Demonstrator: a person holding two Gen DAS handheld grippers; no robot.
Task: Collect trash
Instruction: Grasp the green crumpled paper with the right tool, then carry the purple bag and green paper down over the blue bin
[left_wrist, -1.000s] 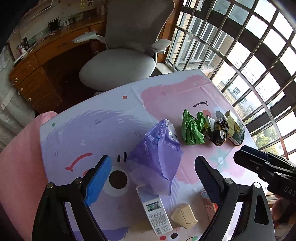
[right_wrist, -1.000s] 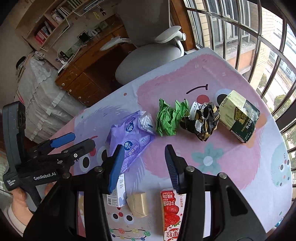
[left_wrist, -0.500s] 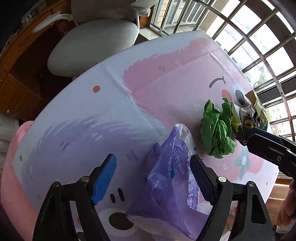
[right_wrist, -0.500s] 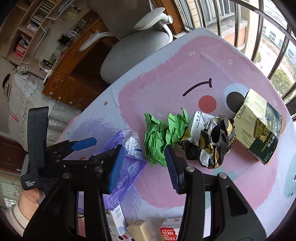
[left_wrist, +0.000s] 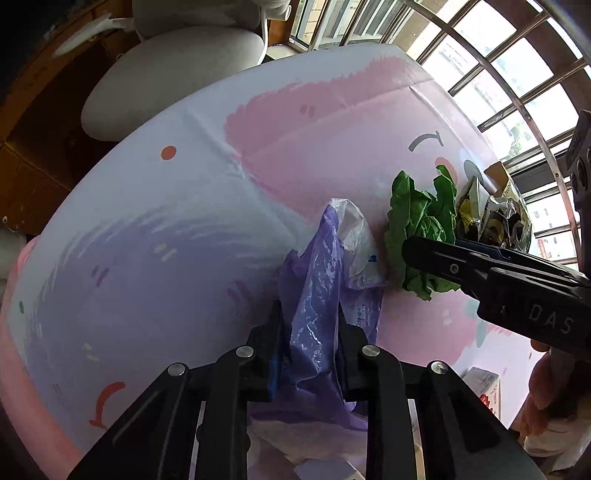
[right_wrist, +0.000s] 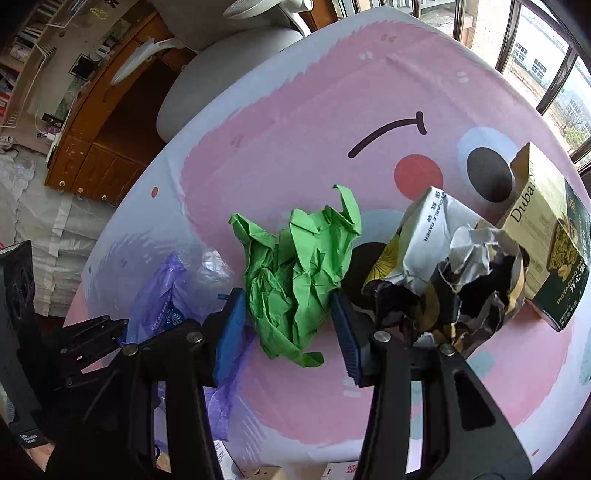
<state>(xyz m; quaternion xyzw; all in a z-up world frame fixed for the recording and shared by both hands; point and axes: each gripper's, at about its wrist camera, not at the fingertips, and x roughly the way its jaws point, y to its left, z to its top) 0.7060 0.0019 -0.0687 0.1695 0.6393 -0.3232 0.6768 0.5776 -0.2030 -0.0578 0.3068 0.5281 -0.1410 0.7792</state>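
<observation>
Since the earlier frames my left gripper (left_wrist: 308, 343) has clamped onto the purple bag (left_wrist: 321, 295); my right gripper (right_wrist: 290, 325) has advanced to straddle the green paper (right_wrist: 295, 273)

Daylight enters through barred windows (left_wrist: 491, 70) at the upper right of both views, overexposed to near white in the left wrist view. The pastel tablecloth (right_wrist: 303, 122) is evenly bright, with soft shadows under the clutter. The room at upper left is dim. Fisheye distortion bends the table's edges and window bars. Central detail looks sharp; corners darken to black.
</observation>
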